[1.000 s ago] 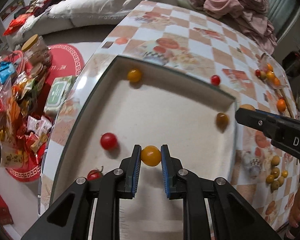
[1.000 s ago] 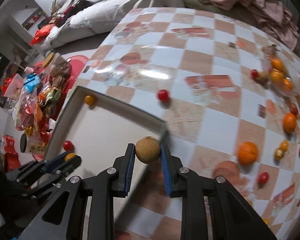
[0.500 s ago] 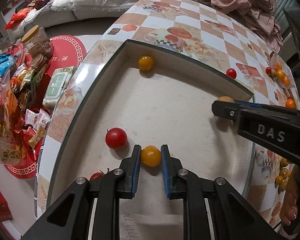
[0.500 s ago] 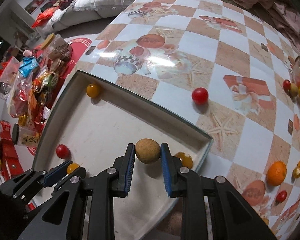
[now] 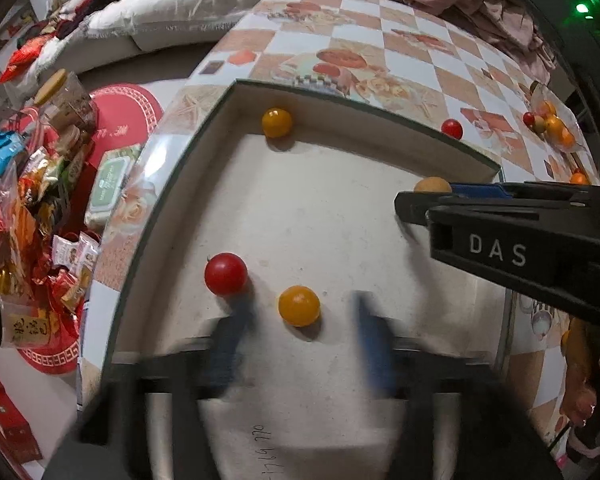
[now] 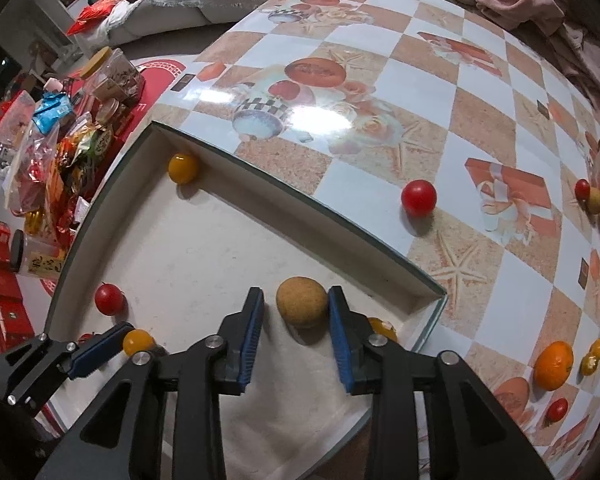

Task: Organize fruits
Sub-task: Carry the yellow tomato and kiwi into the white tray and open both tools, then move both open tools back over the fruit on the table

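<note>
Landmark: shallow white tray [image 5: 340, 216] on the checkered table [image 6: 420, 92].
Left gripper [image 5: 304, 332]: jaws have just been opening and stand apart, blurred; released. The yellow tomato [image 5: 299, 305] lies on the tray floor between the fingers, clear of both pads.
Right gripper [image 6: 296, 320]: jaws have just been opening. The brown fruit [image 6: 302, 307] sits on the tray floor between them, near the tray's right corner; a gap shows at the left pad, and contact at the right pad cannot be told.
Red tomato [image 5: 225, 273]: inside the tray, just left of the yellow tomato.
Second yellow tomato [image 5: 277, 122]: inside the tray, against its far wall.
Loose red tomato [image 6: 418, 197]: on the table, just beyond the tray's far wall.
Oranges [image 6: 553, 365]: on the table, well right of the tray.
Snack packets [image 5: 24, 184]: on the floor, left of the tray.
</note>
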A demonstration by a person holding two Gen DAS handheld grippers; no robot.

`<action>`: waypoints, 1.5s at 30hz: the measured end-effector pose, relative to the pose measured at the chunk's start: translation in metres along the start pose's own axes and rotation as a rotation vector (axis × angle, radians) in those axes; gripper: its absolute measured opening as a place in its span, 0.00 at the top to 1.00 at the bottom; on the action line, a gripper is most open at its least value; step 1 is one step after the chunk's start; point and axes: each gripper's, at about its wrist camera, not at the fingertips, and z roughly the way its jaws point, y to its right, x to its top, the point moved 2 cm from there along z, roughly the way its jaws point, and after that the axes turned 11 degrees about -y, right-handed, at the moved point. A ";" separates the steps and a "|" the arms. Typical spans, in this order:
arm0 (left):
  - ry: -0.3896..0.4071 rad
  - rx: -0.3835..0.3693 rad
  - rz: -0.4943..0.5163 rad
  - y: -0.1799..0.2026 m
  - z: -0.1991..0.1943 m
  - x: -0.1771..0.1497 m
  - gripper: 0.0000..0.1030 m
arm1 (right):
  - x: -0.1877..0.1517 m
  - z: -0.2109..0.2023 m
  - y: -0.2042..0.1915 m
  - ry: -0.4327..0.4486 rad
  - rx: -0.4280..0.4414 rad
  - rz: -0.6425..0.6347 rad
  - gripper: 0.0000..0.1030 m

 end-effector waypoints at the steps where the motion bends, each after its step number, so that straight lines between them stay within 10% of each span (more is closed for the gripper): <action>1: 0.020 0.005 0.006 0.001 -0.003 -0.001 0.32 | 0.000 0.000 0.000 -0.002 0.001 0.002 0.57; 12: -0.014 0.010 0.008 0.004 -0.005 -0.003 0.32 | -0.002 -0.015 -0.002 0.033 0.051 -0.003 0.29; 27: -0.006 0.042 0.055 0.025 -0.022 0.003 0.32 | -0.014 -0.055 0.029 0.098 0.079 0.090 0.26; 45: 0.038 -0.008 0.240 0.137 -0.045 0.024 0.32 | -0.086 -0.079 0.151 0.135 0.045 0.328 0.26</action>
